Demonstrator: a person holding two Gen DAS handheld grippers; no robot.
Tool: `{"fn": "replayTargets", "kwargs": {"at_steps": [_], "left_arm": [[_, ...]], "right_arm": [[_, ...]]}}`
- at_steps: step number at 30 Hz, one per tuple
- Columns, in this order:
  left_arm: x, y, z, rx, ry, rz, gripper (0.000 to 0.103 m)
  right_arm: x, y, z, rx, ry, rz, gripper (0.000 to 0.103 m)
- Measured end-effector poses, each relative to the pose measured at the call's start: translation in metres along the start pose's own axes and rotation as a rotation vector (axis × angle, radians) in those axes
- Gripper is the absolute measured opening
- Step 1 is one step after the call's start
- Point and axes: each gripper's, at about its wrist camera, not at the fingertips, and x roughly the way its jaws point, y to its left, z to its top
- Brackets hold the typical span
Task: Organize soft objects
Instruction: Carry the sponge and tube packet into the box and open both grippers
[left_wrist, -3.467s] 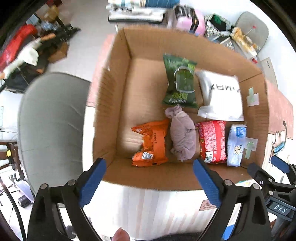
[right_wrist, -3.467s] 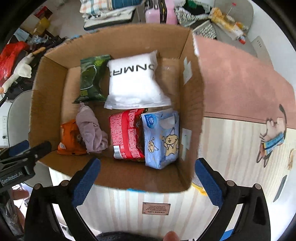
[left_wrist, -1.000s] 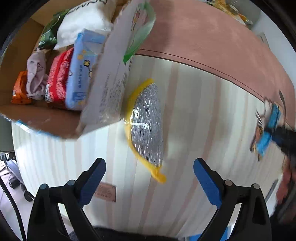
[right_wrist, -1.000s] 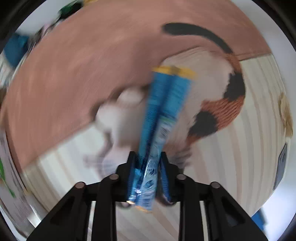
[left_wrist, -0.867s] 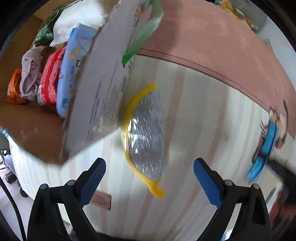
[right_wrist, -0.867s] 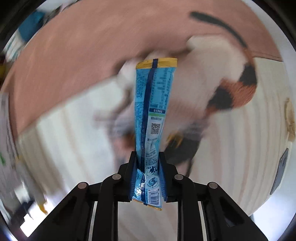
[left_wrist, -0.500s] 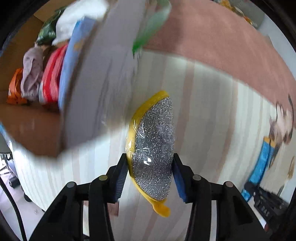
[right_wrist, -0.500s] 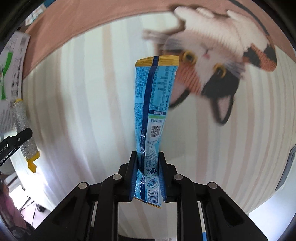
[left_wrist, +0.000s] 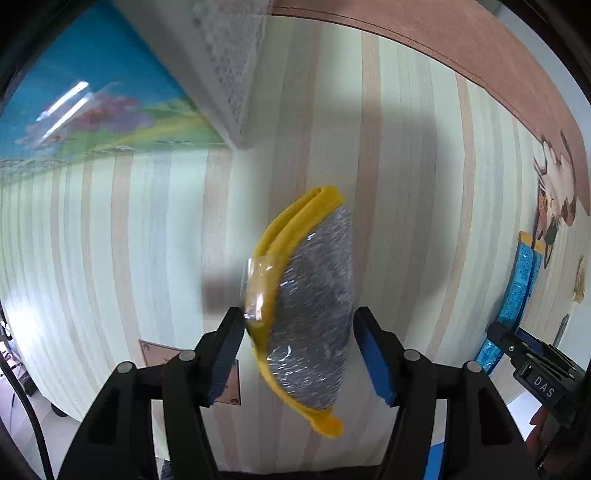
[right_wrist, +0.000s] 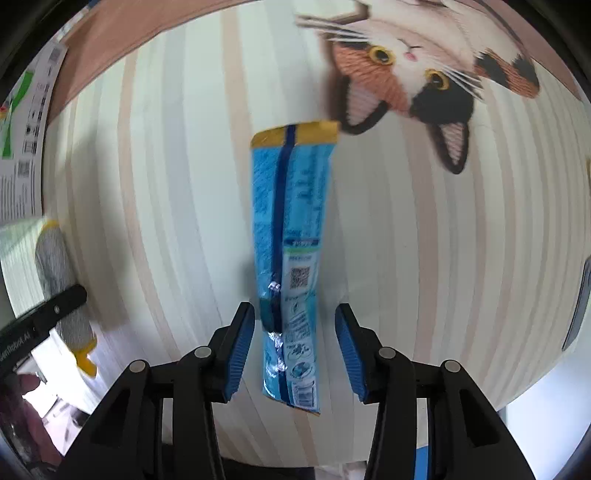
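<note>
My left gripper is shut on a wrapped silver scouring pad with a yellow rim, which stands on edge between the blue pads. My right gripper has its jaws apart around a long blue snack packet that lies between them without pad contact. The packet also shows at the right edge of the left wrist view. The pad shows at the left of the right wrist view, with the left gripper's finger across it.
A box with a blue printed side and white corner fills the upper left. The striped tablecloth has a calico cat picture. A printed cardboard flap stands at the left edge.
My right gripper has opened off the blue packet, which it gripped half a second ago. My left gripper keeps hold of the scouring pad and has moved nearer the box's outer side.
</note>
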Motion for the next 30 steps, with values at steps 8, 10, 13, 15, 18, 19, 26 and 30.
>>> {"fn": "replayTargets", "kwargs": {"at_steps": [8, 10, 13, 15, 18, 19, 26, 30], "left_arm": [[0.002, -0.034, -0.002, 0.033, -0.076, 0.094, 0.048], [-0.002, -0.043, -0.005, 0.043, -0.061, 0.075, 0.046], [-0.022, -0.045, -0.02, 0.082, -0.082, 0.051, 0.046], [-0.043, -0.047, -0.032, 0.111, -0.108, 0.027, 0.046], [-0.096, -0.046, -0.043, 0.155, -0.19, -0.027, 0.046], [-0.116, -0.042, -0.043, 0.164, -0.228, -0.042, 0.046], [-0.25, 0.046, 0.0, 0.115, -0.448, -0.065, 0.046], [-0.272, 0.118, 0.049, 0.071, -0.467, -0.005, 0.046]], "right_arm": [[-0.003, 0.003, -0.021, -0.003, -0.06, -0.072, 0.021], [0.002, 0.019, -0.032, -0.022, -0.064, -0.087, 0.018], [0.0, 0.035, -0.042, -0.031, -0.041, -0.024, 0.014], [-0.012, 0.05, -0.046, -0.045, -0.046, 0.022, 0.013], [-0.051, 0.075, -0.053, -0.072, -0.095, 0.089, 0.013], [-0.064, 0.084, -0.054, -0.079, -0.11, 0.12, 0.013], [-0.182, 0.194, -0.028, -0.217, -0.277, 0.261, 0.013], [-0.228, 0.271, 0.016, -0.281, -0.372, 0.21, 0.013]]}}
